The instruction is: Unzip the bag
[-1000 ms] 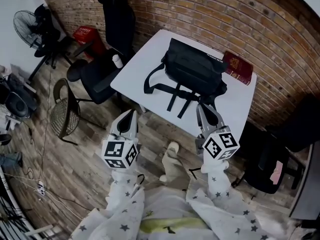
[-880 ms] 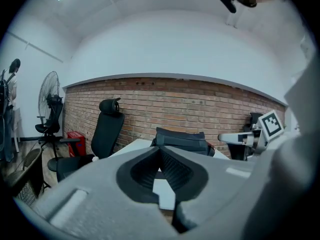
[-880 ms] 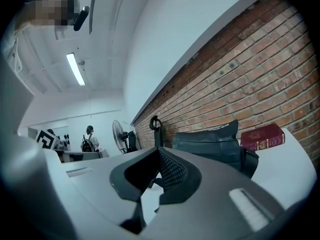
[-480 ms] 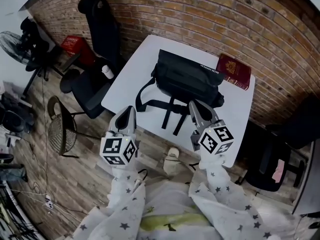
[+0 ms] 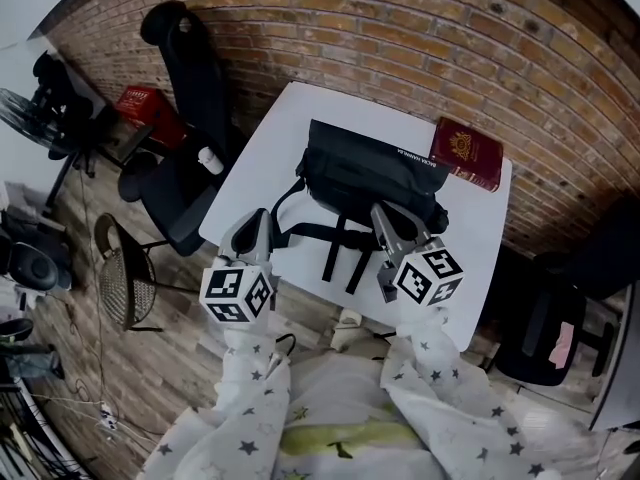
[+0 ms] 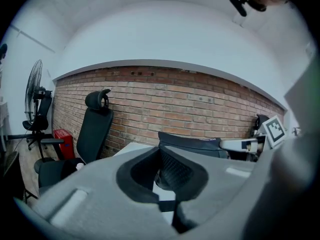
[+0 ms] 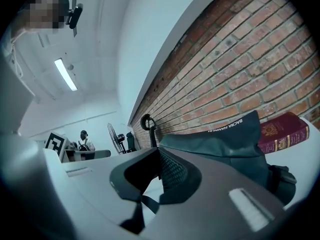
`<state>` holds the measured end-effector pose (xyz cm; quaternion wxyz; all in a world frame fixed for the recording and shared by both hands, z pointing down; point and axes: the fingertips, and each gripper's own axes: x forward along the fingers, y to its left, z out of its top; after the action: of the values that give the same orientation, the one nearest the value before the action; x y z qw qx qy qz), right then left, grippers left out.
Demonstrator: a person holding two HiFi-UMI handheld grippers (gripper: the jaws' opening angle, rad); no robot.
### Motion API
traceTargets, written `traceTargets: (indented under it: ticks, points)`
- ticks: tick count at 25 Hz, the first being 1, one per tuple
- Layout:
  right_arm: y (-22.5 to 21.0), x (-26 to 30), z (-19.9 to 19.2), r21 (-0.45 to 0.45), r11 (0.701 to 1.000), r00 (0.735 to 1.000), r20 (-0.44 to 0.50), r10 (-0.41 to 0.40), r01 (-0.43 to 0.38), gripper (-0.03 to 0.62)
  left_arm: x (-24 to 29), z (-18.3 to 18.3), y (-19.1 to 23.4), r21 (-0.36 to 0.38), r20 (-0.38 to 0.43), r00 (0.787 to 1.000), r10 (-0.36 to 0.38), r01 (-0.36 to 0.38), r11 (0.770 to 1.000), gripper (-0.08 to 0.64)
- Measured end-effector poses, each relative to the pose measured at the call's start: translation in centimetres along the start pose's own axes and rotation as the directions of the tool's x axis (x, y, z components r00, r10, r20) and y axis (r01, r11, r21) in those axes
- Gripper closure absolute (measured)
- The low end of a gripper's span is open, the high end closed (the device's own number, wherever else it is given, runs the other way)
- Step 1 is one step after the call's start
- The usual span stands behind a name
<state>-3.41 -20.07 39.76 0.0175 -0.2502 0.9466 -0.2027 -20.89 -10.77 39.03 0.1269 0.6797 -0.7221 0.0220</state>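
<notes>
A black bag [image 5: 370,180] lies on the white table [image 5: 270,138], its straps [image 5: 340,243] trailing over the near edge. My left gripper [image 5: 256,230] hangs shut and empty at the table's near left edge, left of the straps. My right gripper [image 5: 384,218] is shut and empty too, with its tips over the bag's near right side. In the left gripper view the bag [image 6: 192,143] shows beyond the closed jaws, with the right gripper [image 6: 245,144] at the right. In the right gripper view the bag [image 7: 225,146] fills the space just ahead.
A dark red book [image 5: 467,153] lies on the table right of the bag, against the brick wall [image 5: 400,28]. A black office chair [image 5: 190,98] holding a white bottle [image 5: 210,158] stands left of the table. Another dark chair [image 5: 545,318] stands at the right.
Both grippers have moved forward to the table. The right one has gone from the near edge onto the bag's near side. The left one has reached the table's edge.
</notes>
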Motion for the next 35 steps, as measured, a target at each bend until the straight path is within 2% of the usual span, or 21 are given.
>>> traceTargets:
  ticks: [5, 10, 15, 19, 25, 29, 35]
  points:
    - [1.1, 2.2, -1.2, -0.002, 0.997, 0.996, -0.040, 0.077, -0.077, 0.584, 2.5, 0.3, 1.0, 0.015, -0.005, 0.999, -0.050, 0.050, 0.999, 0.560]
    - [1.9, 3.9, -1.9, -0.007, 0.994, 0.992, -0.066, 0.111, -0.111, 0.584, 4.9, 1.2, 2.3, 0.027, -0.016, 0.996, -0.090, 0.091, 0.995, 0.560]
    - [2.0, 5.7, -3.3, -0.004, 0.996, 0.990, -0.111, 0.089, -0.090, 0.584, 7.1, 0.7, 3.2, 0.016, -0.047, 0.989, -0.137, 0.138, 0.990, 0.560]
    - [1.6, 7.3, -4.1, 0.021, 1.000, 0.994, -0.111, 0.019, -0.017, 0.581, 9.6, 0.2, 3.5, 0.013, -0.094, 0.971, -0.218, 0.220, 0.975, 0.547]
    - [1.9, 10.9, -5.8, 0.071, 0.997, 0.993, -0.111, -0.028, 0.036, 0.541, 13.3, -0.1, 3.8, 0.027, -0.143, 0.926, -0.350, 0.357, 0.934, 0.516]
    - [2.0, 12.7, -7.5, 0.092, 0.993, 0.991, -0.118, -0.065, 0.076, 0.513, 15.1, -0.4, 3.3, 0.018, -0.155, 0.883, -0.442, 0.450, 0.893, 0.481]
    - [1.9, 14.5, -9.4, 0.105, 0.988, 0.987, -0.121, -0.104, 0.117, 0.482, 17.4, -0.5, 2.0, -0.003, -0.154, 0.810, -0.566, 0.573, 0.820, 0.381]
